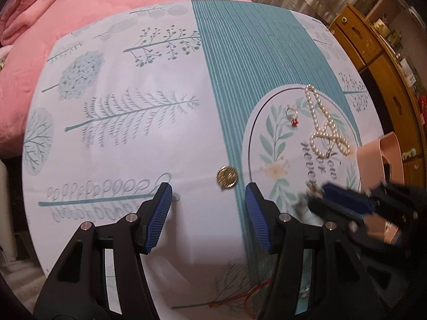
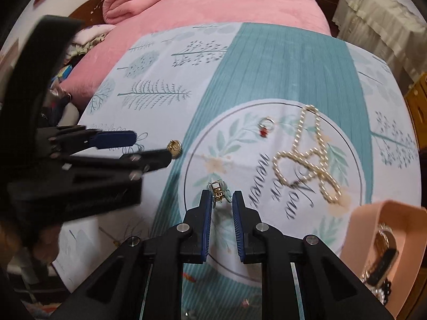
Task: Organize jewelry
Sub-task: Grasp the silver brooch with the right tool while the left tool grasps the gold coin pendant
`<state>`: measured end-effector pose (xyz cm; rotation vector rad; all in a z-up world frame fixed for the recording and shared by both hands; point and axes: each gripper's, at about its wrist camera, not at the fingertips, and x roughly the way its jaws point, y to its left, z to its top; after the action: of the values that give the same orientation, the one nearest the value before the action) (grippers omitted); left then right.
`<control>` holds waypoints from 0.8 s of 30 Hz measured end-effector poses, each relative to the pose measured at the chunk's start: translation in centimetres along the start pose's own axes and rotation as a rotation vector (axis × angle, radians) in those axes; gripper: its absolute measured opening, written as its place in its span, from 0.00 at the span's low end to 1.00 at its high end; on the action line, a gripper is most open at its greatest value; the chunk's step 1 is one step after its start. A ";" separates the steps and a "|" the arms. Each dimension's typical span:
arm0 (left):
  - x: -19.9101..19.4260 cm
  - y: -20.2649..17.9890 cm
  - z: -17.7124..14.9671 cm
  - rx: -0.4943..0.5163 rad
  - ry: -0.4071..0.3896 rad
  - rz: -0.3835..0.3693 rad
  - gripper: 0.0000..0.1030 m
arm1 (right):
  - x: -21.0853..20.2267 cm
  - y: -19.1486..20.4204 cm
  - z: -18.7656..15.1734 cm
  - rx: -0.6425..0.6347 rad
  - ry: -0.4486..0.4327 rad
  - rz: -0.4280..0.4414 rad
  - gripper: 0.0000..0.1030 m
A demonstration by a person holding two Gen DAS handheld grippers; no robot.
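Blue ribbed pads on my right gripper (image 2: 222, 198) stand narrowly apart on either side of a small gold-toned hair claw (image 2: 218, 192) lying on the printed tablecloth (image 1: 133, 138) of the counter; I cannot confirm that the pads are pressing on it, so I record it as bracketed, not held. My left gripper (image 1: 208, 194) is about half open and empty, its tips just short of a gold round brooch (image 1: 227, 177) at the edge of the teal stripe. Still loose on the cloth: a pearl necklace (image 2: 307, 157) and a ring with a red stone (image 2: 265, 126). The pink jewelry box (image 2: 384, 242) stands at the right, already holding some pieces (I cannot identify them). Step in hand, in my judgement: collecting the claw. Next move calls for closing fully on it, lifting clear, and carrying it right to the box without catching the necklace.
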<state>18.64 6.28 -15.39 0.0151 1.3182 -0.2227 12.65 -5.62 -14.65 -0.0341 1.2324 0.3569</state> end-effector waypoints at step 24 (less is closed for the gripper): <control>2.5 -4.6 2.0 0.045 0.067 0.128 0.16 | -4.4 -3.2 -4.3 0.118 -0.052 0.008 0.15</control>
<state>20.36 1.11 -16.80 0.1459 1.3735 -0.1438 8.32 -10.65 -12.54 0.0807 1.2001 0.2897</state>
